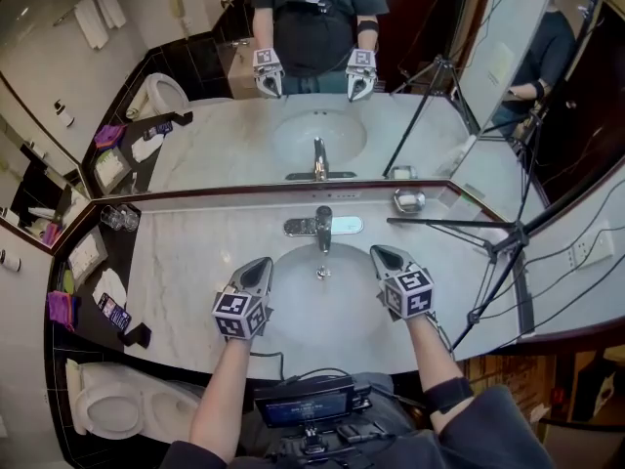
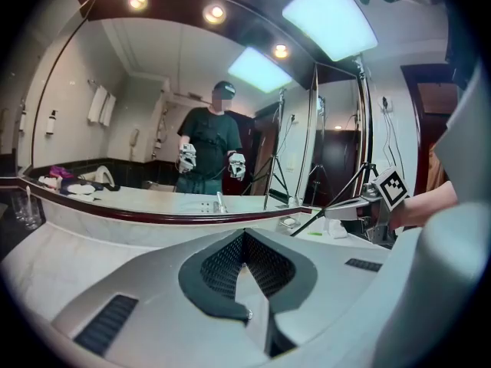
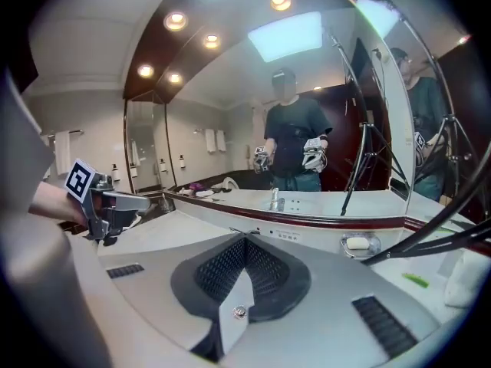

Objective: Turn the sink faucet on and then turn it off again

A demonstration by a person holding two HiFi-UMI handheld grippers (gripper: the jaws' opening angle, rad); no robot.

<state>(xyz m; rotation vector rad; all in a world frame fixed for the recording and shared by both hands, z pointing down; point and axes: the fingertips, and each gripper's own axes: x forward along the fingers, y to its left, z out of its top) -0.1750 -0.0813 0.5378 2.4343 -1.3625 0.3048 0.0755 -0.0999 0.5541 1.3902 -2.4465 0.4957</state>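
Glossy chrome metal faucet [image 1: 323, 229], polished pale marble-look counter [image 1: 186, 272], smooth white glazed sink basin [image 1: 322, 311].

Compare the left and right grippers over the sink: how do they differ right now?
The left gripper hangs over the left half of the basin, the right gripper over its right half, with the faucet between them. The right gripper's tip sits slightly nearer the mirror than the left gripper's. The right gripper's arm wears a dark band; the left gripper's arm is bare. Shared: both are shut on nothing, point toward the mirror, and neither touches the faucet.
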